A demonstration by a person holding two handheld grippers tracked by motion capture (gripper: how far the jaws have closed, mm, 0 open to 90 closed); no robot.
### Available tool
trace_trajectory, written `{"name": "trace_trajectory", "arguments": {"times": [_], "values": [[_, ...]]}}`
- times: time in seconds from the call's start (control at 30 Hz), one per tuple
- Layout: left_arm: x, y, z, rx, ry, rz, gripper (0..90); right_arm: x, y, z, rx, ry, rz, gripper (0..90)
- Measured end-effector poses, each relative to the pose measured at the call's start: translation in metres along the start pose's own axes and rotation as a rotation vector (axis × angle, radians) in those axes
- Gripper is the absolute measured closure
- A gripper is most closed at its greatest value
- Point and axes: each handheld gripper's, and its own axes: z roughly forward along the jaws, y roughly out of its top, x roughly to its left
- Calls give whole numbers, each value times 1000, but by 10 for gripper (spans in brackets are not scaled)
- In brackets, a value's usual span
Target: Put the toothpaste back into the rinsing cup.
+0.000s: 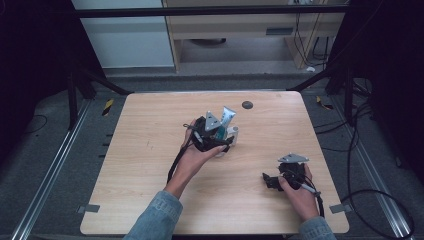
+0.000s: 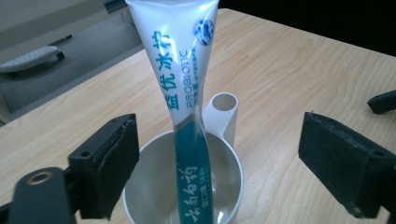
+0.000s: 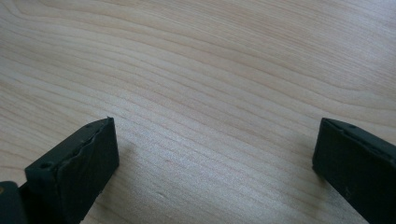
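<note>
At mid-table (image 1: pixel 150 150), item 1: tube (image 2: pixel 187 84), white above, teal below. Long axis near upright, leaning slightly; the flat crimped end points up and away from me, the lower end stands inside the cup (image 2: pixel 140 186). Chinese print and "PROBIOTIC" run along its length.

Item 2: cup, white, round, with a small side tube-holder (image 2: pixel 224 109) on its far rim. It stands on the table, just ahead of my left gripper (image 2: pixel 219 163).

Item 3: my left gripper, in the high view (image 1: pixel 220 140) pressed close to the cup. The 2 jaws stand wide apart, 1 on each side of the tube, neither pad touching it; the tube rises in the gap, nearer the left pad.

Item 4: my right gripper (image 3: pixel 215 163), low over bare wood near the table's right front (image 1: pixel 272 180), well apart from the cup. Its 2 jaws gape, nothing between them.
</note>
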Motion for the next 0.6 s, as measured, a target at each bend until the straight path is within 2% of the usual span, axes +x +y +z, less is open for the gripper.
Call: {"name": "trace_trajectory", "arguments": {"times": [0.27,0.4,0.5,0.6], "values": [[0,-5,-11,-3,-7,-14,93,0,0,0,0,0,0,6],[-2,-7,-17,16,-10,-17,92,0,0,0,0,0,0,6],[-2,-8,-21,20,-24,-36,90,0,0,0,0,0,0,6],[-5,-11,-25,45,-16,-29,87,0,0,0,0,0,-1,6]]}}
